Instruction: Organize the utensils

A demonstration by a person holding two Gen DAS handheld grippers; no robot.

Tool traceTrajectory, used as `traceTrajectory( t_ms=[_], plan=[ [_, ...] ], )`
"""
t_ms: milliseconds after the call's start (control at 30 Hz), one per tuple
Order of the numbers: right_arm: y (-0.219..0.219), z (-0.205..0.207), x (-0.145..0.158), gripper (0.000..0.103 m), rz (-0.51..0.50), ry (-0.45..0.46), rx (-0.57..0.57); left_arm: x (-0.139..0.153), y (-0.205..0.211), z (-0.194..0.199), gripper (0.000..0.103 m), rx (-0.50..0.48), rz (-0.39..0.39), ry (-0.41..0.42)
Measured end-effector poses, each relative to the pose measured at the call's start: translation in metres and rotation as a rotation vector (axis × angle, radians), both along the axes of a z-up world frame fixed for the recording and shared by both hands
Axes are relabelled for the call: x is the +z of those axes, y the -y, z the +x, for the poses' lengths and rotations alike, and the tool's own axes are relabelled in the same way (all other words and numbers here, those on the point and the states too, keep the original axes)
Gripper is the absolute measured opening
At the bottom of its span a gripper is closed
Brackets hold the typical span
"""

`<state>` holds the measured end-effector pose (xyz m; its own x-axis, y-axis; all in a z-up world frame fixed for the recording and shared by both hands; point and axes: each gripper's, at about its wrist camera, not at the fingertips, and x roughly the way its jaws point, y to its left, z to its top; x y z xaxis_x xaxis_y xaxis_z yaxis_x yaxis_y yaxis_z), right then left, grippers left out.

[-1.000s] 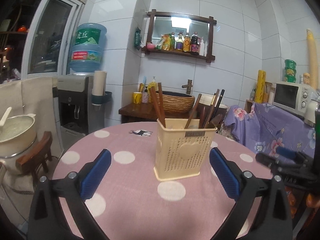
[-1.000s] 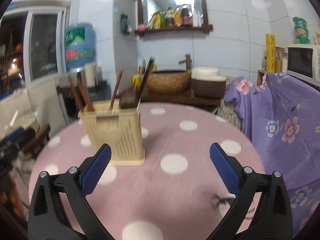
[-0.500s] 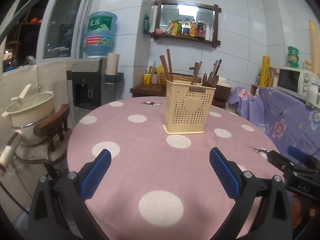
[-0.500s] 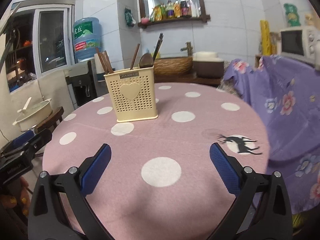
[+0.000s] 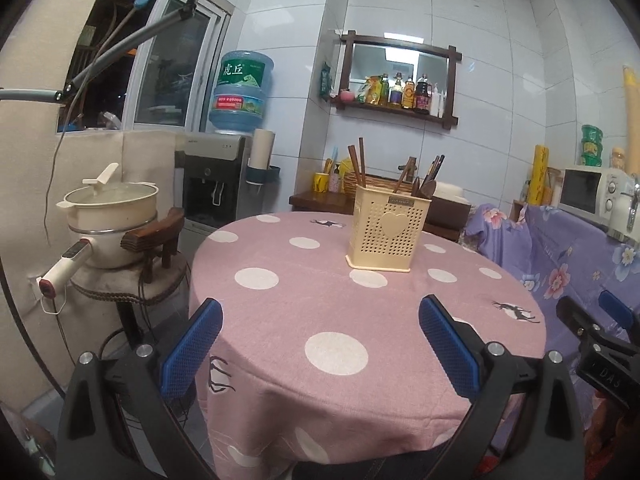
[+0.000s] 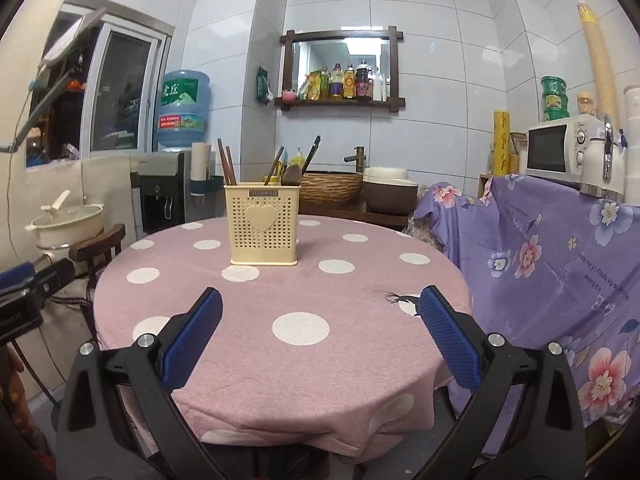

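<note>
Left wrist: left gripper (image 5: 320, 336) jaws spread, level | right gripper (image 6: 320, 328) jaws spread, facing utensil holder (image 6: 262, 224)

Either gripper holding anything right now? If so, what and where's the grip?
Nothing is held. The left gripper and right gripper are both open with only tablecloth between the pads. The utensils stand in the cream holder, apart from both.

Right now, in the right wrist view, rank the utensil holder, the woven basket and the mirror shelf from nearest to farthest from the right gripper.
From the right gripper:
1. Utensil holder, on the pink table, ahead and slightly left.
2. Woven basket, behind the table on the wooden counter.
3. Mirror shelf, high on the tiled back wall.
</note>
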<state>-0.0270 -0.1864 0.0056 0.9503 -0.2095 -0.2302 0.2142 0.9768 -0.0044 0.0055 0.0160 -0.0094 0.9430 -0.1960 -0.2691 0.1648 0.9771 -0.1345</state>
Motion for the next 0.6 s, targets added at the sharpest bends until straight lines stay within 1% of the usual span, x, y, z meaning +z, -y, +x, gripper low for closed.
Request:
traceTrajectory(
  t_ms=[133, 333, 600],
  plan=[
    [-0.0019, -0.0019, 0.0004, 0.097, 0.025, -0.002, 0.004, 0.0036, 0.0026, -0.0018, 0.098, -0.001, 0.018, 0.02],
    [0.0017, 0.0007, -0.0016, 0.097, 0.055, -0.018, 0.001, 0.0022, 0.0034, -0.003, 0.098, -0.01, 0.02, 0.024],
    [0.0012, 0.0001, -0.0023, 0.097, 0.05, -0.017, 0.001, 0.0021, 0.0063, -0.0032, 0.098, -0.023, 0.035, 0.029]
  ],
)
